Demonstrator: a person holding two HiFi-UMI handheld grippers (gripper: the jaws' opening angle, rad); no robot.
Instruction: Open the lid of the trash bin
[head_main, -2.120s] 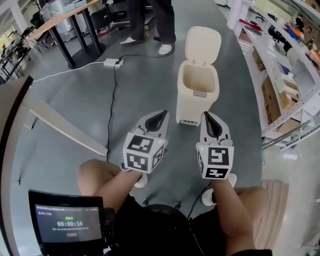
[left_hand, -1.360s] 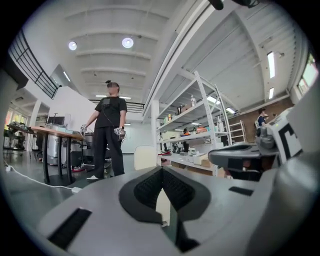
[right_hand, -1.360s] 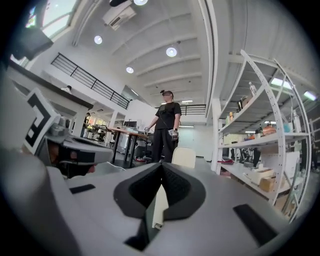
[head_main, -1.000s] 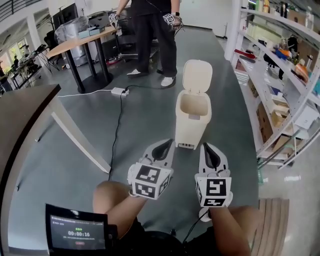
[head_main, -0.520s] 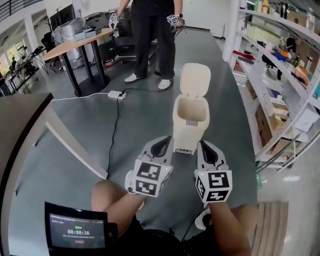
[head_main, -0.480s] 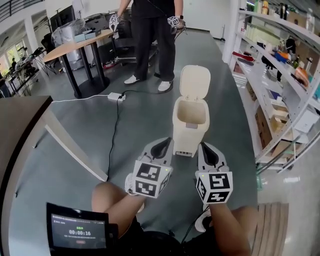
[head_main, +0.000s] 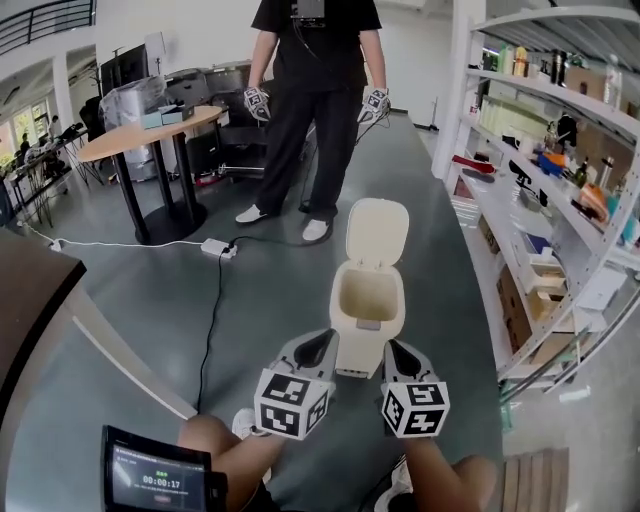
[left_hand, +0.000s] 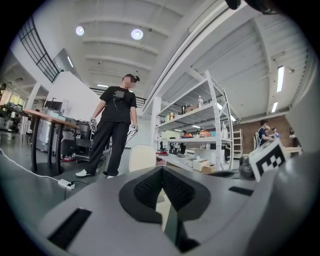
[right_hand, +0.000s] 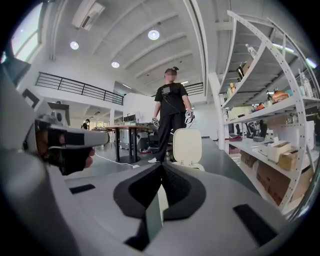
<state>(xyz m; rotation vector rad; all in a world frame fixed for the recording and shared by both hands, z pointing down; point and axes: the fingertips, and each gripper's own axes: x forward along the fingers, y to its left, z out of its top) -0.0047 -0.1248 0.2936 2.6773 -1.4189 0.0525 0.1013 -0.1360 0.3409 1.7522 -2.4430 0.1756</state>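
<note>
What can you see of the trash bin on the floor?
The trash bin is cream, plastic-looking, and stands upright on the grey floor. Its hinged lid is swung up at the back, fully open. What shows of the inside looks empty. A small grey tab sits at the front rim. Only the floor touches it.

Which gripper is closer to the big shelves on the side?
Right. The right gripper sits left of the shelves; the left gripper is farther left again.

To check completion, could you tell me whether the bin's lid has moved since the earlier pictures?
No: the lid stays upright behind the opening of the trash bin, as before.
</note>
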